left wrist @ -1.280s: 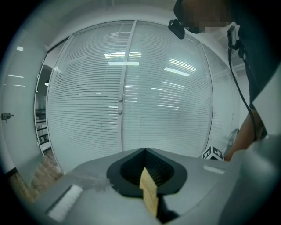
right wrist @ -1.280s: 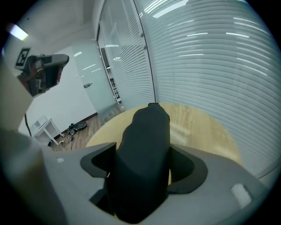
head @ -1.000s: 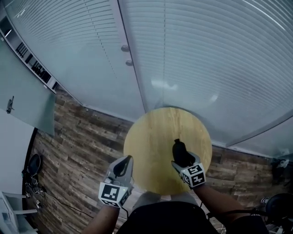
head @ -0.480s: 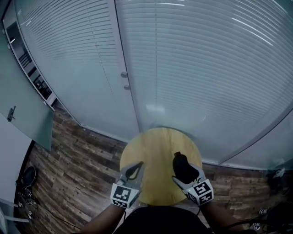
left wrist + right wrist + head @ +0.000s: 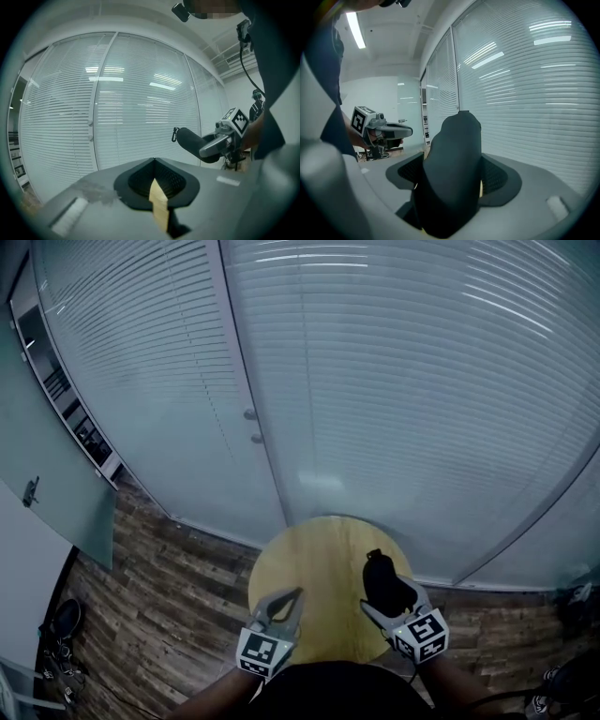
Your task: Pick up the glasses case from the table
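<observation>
The black glasses case (image 5: 379, 575) stands up out of my right gripper (image 5: 385, 593), which is shut on its lower part, over the right side of the round wooden table (image 5: 314, 563). In the right gripper view the case (image 5: 453, 164) fills the space between the jaws and hides their tips. My left gripper (image 5: 293, 597) hovers over the table's left front part, shut with nothing in it. The left gripper view shows its jaws closed to a point (image 5: 153, 161), with the case (image 5: 191, 142) off to the right and apart from it.
A glass wall with white blinds (image 5: 422, 381) and a door with round knobs (image 5: 250, 426) rises just behind the table. Dark wood plank floor (image 5: 159, 568) surrounds it. Shoes and cables (image 5: 56, 652) lie at the lower left. A shelf (image 5: 66, 395) runs along the left wall.
The head view has tilted up, so the table sits lower and smaller. The right gripper keeps the case. The left gripper has moved right, closer to the right one.
</observation>
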`<state>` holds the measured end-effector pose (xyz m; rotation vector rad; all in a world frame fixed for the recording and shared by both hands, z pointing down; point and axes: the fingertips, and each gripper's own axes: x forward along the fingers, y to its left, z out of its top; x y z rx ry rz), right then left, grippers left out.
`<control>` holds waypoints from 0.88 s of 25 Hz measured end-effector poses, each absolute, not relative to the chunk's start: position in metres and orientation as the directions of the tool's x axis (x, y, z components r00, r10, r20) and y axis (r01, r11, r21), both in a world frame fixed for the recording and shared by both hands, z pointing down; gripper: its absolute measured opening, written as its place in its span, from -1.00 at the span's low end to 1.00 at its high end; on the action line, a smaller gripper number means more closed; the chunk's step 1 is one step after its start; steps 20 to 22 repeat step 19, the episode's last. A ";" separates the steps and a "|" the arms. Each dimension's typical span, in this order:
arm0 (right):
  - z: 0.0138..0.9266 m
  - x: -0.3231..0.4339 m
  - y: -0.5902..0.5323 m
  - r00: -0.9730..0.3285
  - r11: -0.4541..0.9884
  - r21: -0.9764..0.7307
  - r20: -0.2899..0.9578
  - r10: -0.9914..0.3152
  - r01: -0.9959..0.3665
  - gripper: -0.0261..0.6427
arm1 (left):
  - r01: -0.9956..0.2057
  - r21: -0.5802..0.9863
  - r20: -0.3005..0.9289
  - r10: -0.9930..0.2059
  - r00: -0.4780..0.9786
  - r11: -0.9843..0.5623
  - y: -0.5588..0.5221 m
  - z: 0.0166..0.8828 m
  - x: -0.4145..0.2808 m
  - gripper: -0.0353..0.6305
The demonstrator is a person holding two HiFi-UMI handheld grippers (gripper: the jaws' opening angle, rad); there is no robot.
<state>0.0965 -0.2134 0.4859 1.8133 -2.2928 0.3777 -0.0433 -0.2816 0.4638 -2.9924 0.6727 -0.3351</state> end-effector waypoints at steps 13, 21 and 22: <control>0.465 0.102 -0.219 -0.257 0.238 -0.102 0.254 -0.933 -0.966 0.19 | -0.450 -0.090 0.216 -0.458 0.862 -0.888 -0.277 0.463 -0.040 -0.88; 0.476 0.118 -0.223 -0.248 0.228 -0.105 0.249 -0.936 -0.968 0.19 | -0.460 -0.091 0.209 -0.468 0.858 -0.883 -0.285 0.471 -0.031 -0.88; 0.476 0.118 -0.223 -0.248 0.228 -0.105 0.249 -0.936 -0.968 0.19 | -0.460 -0.091 0.209 -0.468 0.858 -0.883 -0.285 0.471 -0.031 -0.88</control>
